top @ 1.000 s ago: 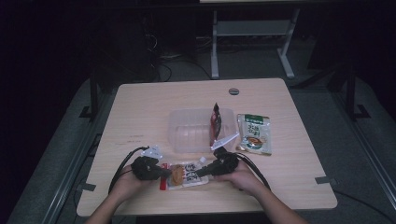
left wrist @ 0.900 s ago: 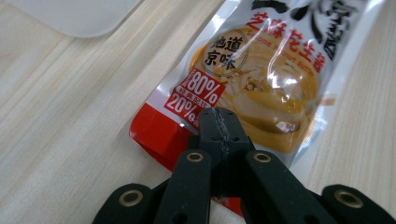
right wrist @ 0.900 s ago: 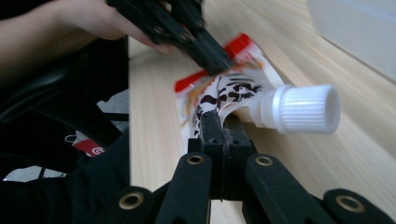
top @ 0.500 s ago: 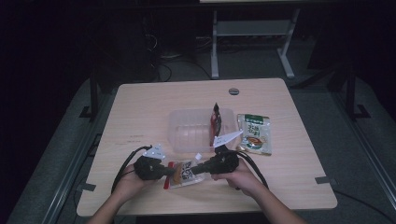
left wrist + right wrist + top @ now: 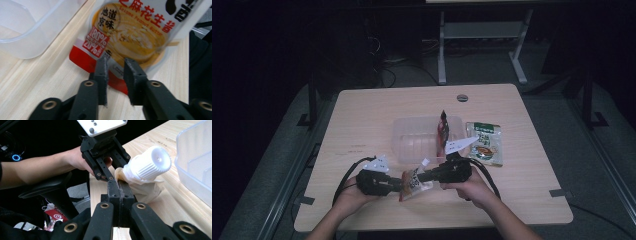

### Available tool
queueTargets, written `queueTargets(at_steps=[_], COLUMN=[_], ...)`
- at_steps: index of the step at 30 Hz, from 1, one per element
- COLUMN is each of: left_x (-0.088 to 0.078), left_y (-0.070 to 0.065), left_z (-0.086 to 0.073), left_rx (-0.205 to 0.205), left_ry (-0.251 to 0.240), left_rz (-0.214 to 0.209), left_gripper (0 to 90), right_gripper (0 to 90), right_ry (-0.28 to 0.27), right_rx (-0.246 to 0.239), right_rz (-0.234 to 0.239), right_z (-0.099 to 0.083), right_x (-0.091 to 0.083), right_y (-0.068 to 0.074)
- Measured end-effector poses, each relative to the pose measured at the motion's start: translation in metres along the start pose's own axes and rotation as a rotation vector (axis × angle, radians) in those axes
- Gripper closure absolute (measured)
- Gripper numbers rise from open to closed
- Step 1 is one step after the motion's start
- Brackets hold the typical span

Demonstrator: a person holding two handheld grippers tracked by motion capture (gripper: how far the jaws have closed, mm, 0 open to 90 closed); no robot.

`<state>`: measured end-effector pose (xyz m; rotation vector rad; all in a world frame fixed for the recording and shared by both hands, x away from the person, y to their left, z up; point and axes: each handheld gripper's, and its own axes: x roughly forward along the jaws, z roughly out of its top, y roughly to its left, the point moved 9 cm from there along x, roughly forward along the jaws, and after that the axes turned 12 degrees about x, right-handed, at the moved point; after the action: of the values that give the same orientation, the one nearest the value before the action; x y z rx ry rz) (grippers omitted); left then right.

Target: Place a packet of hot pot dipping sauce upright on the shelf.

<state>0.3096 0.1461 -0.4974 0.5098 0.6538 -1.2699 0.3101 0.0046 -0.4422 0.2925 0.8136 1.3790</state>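
A sesame peanut sauce pouch [image 5: 413,181], orange and red with a white screw cap [image 5: 150,163], hangs between the two grippers near the table's front edge. My right gripper [image 5: 423,177] is shut on the pouch's edge beside the cap [image 5: 117,185] and holds that end up off the table. My left gripper [image 5: 400,184] faces it from the left. Its jaws have just been opening and now stand slightly apart [image 5: 115,65]. The pouch's red bottom edge [image 5: 82,58] lies in the gap, with neither pad pressing on it.
A clear plastic container [image 5: 412,145] sits just beyond the grippers, and a red packet [image 5: 443,126] stands upright in it. A green-topped food packet [image 5: 484,142] lies flat to its right. The container's corner [image 5: 30,27] is close to the left jaws.
The right hand has risen a little and tipped the pouch's cap end up off the table. The left hand has stayed in place.
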Motion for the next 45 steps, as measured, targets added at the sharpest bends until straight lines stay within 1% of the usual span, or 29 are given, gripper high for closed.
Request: queueTargets(at_steps=[3,4,7,9,11,12,14,15,18,22,25,26,29,32,39,44,45], left_x=[-0.003,-0.004,-0.009,-0.012,-0.014,-0.015,-0.016,-0.016,-0.016,-0.014,-0.013,-0.013,-0.013,-0.013,-0.013,-0.013,-0.013], left_y=[-0.001,-0.001,0.0,0.001,0.002,0.003,0.004,0.005,0.005,0.006,0.006,0.006,0.006,0.006,0.006,0.006,0.005], left_z=[-0.003,-0.004,-0.006,-0.007,-0.009,-0.01,-0.012,-0.013,-0.013,-0.016,-0.017,-0.017,-0.018,-0.018,-0.018,-0.018,-0.018], left_rx=[-0.001,0.008,0.013,0.014,0.003,-0.002,-0.006,-0.004,-0.017,-0.022,-0.025,-0.027,-0.021,-0.022,-0.025,-0.023,-0.028], left_ry=[-0.002,-0.002,-0.001,-0.003,-0.008,-0.005,0.0,-0.005,-0.005,0.007,0.012,0.011,0.013,0.014,0.019,0.023,0.017], left_rz=[-0.004,0.0,0.007,0.012,0.017,0.021,0.024,0.027,0.028,0.026,0.021,0.021,0.023,0.023,0.018,0.015,0.016], left_gripper=[61.0,58.9,54.4,50.3,48.3,47.1,45.5,44.5,40.8,34.7,32.5,31.8,30.9,30.5,30.5,30.5,30.5], right_gripper=[90.0,90.0,90.0,90.0,90.0,90.0,90.0,90.0,90.0,90.0,90.0,90.0,90.0,90.0,90.0,90.0,90.0], right_ry=[0.003,0.003,-0.003,-0.006,-0.009,-0.012,-0.012,-0.021,-0.03,-0.04,-0.046,-0.053,-0.062,-0.076,-0.11,-0.132,-0.137], right_rx=[-0.015,-0.017,-0.039,-0.039,-0.043,-0.055,-0.054,-0.065,-0.073,-0.083,-0.084,-0.091,-0.092,-0.107,-0.123,-0.127,-0.127], right_rz=[-0.008,-0.013,-0.027,-0.029,-0.031,-0.036,-0.043,-0.046,-0.054,-0.064,-0.068,-0.069,-0.072,-0.073,-0.087,-0.097,-0.1], right_z=[0.002,0.002,0.004,0.005,0.007,0.009,0.011,0.012,0.017,0.025,0.028,0.03,0.035,0.041,0.058,0.072,0.075], right_x=[-0.002,-0.003,-0.006,-0.008,-0.01,-0.011,-0.014,-0.015,-0.019,-0.023,-0.025,-0.026,-0.028,-0.031,-0.035,-0.039,-0.039], right_y=[0.003,0.003,0.004,0.006,0.008,0.009,0.011,0.012,0.014,0.015,0.016,0.016,0.017,0.018,0.021,0.02,0.02])
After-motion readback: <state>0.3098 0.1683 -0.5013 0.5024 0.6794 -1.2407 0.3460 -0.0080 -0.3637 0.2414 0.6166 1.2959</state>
